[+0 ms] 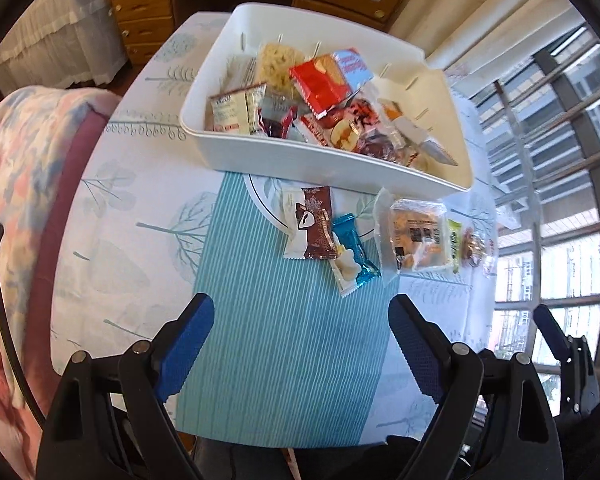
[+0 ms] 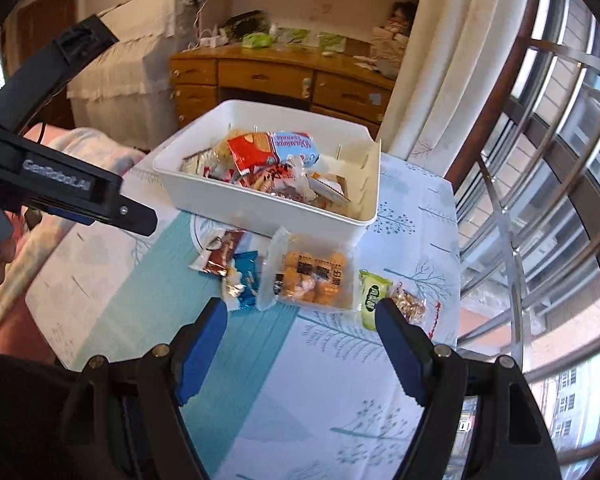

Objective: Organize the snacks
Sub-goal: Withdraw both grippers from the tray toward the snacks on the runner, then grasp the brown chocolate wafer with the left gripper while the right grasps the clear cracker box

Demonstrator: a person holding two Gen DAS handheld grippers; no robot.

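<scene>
Bin [image 1: 284, 156]: plain white. Tablecloth [image 1: 140, 184]: white, pale blue tree and leaf print. Mat [image 1: 276, 352]: teal with fine white stripes. Loose packets at mat's 1 o'clock: brown-and-white wrapper [image 1: 314, 228], blue foil wrapper [image 1: 354, 252], clear pack of orange-yellow pieces [image 2: 314, 280], green packet [image 2: 372, 300]. Gripper pads [image 1: 184, 352]: blue, textured.

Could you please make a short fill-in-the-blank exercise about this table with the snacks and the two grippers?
1. Most snacks lie heaped inside the white ____, whose rim faces the grippers.
2. The brown wrapper lies partly on the striped ____ mat.
3. The left gripper and the right gripper both stand ____, with nothing between the fingers.
4. The green packet lies ____ the bin, on the tablecloth.

Missing words: bin; blue; open; outside
</scene>
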